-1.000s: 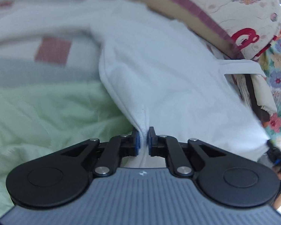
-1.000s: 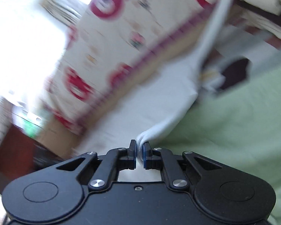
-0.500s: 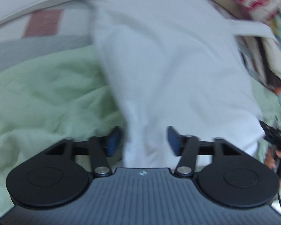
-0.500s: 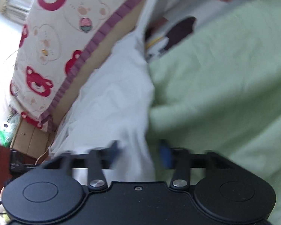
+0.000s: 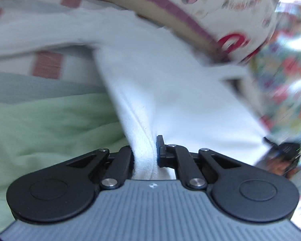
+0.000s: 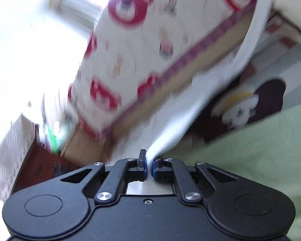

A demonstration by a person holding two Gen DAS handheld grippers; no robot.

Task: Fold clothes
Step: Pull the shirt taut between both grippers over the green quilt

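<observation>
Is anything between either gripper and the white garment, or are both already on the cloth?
Nothing visible stands in the way. The left gripper is shut on a bunched fold of the white garment, and the right gripper's jaws are closing with its edge already between them.

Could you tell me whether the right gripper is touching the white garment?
Touching: the right wrist view shows the right gripper pinching the white garment.

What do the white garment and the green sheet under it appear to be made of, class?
White garment: probably soft knit cotton, matte; it bunches into rounded folds and hangs limply. Green sheet: likely thin woven cotton, matte; it shows fine shallow creases. Blur leaves the weave itself unclear in both views.
</observation>
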